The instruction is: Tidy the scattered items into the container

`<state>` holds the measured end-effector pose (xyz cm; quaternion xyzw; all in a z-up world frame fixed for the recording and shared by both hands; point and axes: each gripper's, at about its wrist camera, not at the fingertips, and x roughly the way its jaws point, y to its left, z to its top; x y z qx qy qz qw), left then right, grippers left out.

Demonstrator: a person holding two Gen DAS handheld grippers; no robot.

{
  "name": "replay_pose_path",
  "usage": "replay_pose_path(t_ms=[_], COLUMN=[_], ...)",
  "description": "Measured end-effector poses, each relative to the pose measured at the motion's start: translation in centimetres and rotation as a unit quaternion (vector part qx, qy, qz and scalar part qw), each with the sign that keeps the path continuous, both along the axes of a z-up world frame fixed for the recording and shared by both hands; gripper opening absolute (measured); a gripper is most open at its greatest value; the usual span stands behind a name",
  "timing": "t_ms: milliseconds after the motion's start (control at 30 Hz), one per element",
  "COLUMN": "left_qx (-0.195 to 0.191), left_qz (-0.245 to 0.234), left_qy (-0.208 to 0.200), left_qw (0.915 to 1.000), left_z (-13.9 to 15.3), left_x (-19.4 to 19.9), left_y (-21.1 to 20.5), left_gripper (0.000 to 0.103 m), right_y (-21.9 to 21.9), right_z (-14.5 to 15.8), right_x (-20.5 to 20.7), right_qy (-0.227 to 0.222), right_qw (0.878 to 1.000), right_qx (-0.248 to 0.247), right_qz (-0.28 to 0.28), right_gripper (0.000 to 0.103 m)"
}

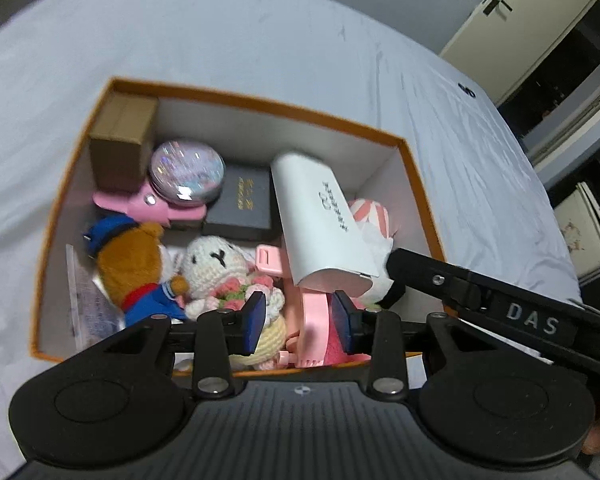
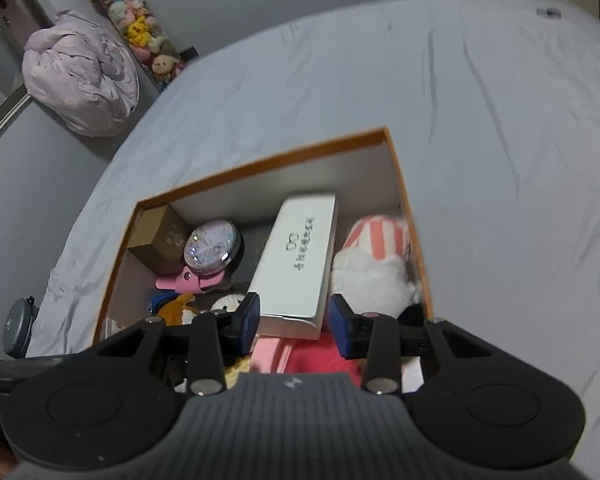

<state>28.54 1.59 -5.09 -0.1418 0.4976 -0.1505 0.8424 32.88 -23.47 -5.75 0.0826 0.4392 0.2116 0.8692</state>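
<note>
Both the left gripper [image 1: 300, 322] and the right gripper [image 2: 294, 328] hang over the box [image 1: 260, 102] with jaws spread and pinching nothing. The toys and the white carton [image 1: 324, 224] lie in the box just beyond the fingertips. To finish well, lift both straight clear of the rim and check the bed sheet [image 2: 500, 160] for strays.

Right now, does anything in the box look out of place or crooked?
Yes: the long white box lies slanted, one end propped on the toys near the striped plush rather than flat on the orange box floor. Nothing looks spilled or damaged.
</note>
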Motion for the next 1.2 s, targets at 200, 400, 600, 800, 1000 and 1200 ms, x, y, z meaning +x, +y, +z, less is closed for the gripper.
replay_pose_path(t_ms=[200,400,600,800,1000,1200], left_qx=[0.036,0.051,0.074,0.087,0.101,0.098], left_qz=[0.033,0.072,0.1,0.105,0.1,0.095], left_qy=[-0.063,-0.131,-0.172,-0.193,-0.198,-0.182], left_qw=[0.9968,0.9874,0.9773,0.9717,0.9699,0.9738], left_z=[3.7,7.0,8.7,9.0,9.0,9.3], left_x=[-3.2,-7.2,-10.6,-13.5,-15.7,-17.2], left_y=[0.2,0.3,0.3,0.1,-0.2,-0.1], left_gripper=[0.044,0.054,0.067,0.079,0.082,0.085], right_y=[-1.3,-2.4,-2.8,-3.1,-3.3,-3.7], right_z=[3.1,5.5,6.9,6.8,6.4,7.0], right_x=[-3.4,-7.0,-10.6,-13.1,-15.2,-16.7], right_qy=[-0.064,-0.122,-0.178,-0.186,-0.174,-0.168], right_qw=[0.998,0.992,0.983,0.982,0.984,0.985], right_qx=[0.0,0.004,-0.014,-0.022,-0.029,-0.029], right_qz=[-0.008,-0.026,-0.033,-0.027,-0.025,-0.028], right_gripper=[0.048,0.054,0.056,0.06,0.064,0.065])
